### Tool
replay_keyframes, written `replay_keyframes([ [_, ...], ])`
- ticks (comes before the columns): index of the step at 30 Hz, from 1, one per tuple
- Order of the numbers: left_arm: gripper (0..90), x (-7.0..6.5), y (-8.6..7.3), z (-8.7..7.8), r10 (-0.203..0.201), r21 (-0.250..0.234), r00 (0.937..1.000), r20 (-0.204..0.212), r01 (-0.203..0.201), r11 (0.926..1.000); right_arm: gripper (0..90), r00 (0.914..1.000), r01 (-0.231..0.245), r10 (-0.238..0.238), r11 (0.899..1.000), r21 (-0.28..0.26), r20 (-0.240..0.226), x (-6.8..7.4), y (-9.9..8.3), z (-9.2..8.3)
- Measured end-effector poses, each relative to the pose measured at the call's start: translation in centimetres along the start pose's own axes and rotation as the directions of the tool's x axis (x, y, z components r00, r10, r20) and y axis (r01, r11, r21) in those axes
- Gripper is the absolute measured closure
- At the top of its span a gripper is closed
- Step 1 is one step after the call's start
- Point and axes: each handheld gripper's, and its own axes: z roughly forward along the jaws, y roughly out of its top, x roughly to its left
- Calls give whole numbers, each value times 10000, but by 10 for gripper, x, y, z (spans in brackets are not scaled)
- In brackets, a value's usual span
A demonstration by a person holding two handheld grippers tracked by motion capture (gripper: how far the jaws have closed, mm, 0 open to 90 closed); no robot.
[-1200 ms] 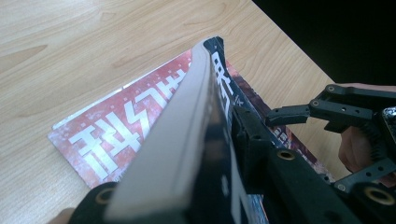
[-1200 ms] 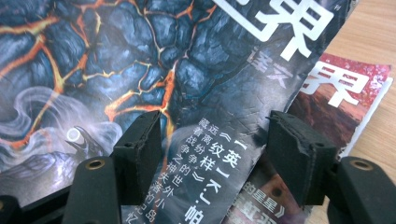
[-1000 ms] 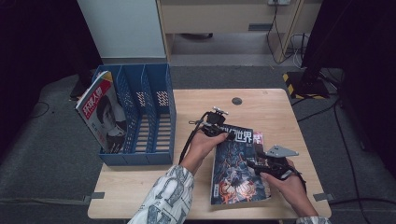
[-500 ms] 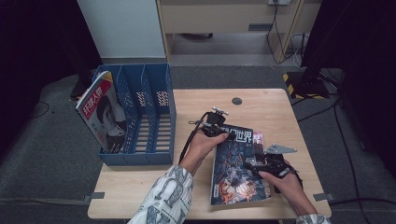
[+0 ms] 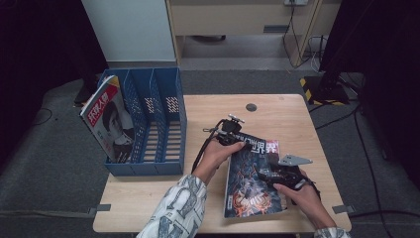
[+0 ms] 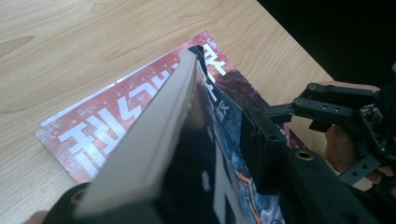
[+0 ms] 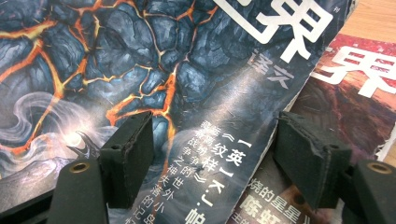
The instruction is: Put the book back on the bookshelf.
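Two magazines lie stacked on the table. The upper one is a dark magazine (image 5: 247,191) with a lava cover, and a red magazine (image 5: 271,146) lies under it. My left gripper (image 5: 241,139) is shut on the dark magazine (image 6: 154,140) at its far edge. That edge stands raised off the red magazine (image 6: 93,135), and the jaws have just been opening a little. My right gripper (image 5: 263,173) hovers open over the cover near its right edge. Its pads (image 7: 130,154) straddle the dark magazine (image 7: 116,70) beside the red magazine (image 7: 359,79), and those jaws have just been closing.
A blue file rack (image 5: 171,124) stands at the table's left, with a red-and-white magazine (image 5: 106,126) leaning in its leftmost slot. A small dark disc (image 5: 251,107) sits in the wooden tabletop (image 5: 297,119) at the back. Bare wood lies between the rack and the magazines.
The right gripper has edged slightly inward over the dark cover. The left hand and the raised edge stay where they were.
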Motion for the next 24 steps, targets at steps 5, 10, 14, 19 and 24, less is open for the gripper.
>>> replay_keyframes([
  [5,768,1,-1,-3,-130,-92,9999,-106,129,9999,298,10000,-76,76,10000,-22,-47,-2,0,-1],
  [10,778,-1,-2,-9,-71,-237,10000,13,71,9997,199,9991,-336,334,9994,60,253,-6,2,-8],
  [14,782,-5,-2,-14,57,-395,9999,87,-53,9992,171,9933,-548,587,9977,-410,995,-19,3,-24],
  [19,790,-10,-2,-19,14,-623,9998,207,-1,9981,209,9566,-742,871,9956,-566,2780,-45,-4,-40],
  [24,798,-15,-1,-24,-1,-721,9996,287,22,9974,213,9182,-1283,1229,9917,-108,3765,-58,-14,-42],
])
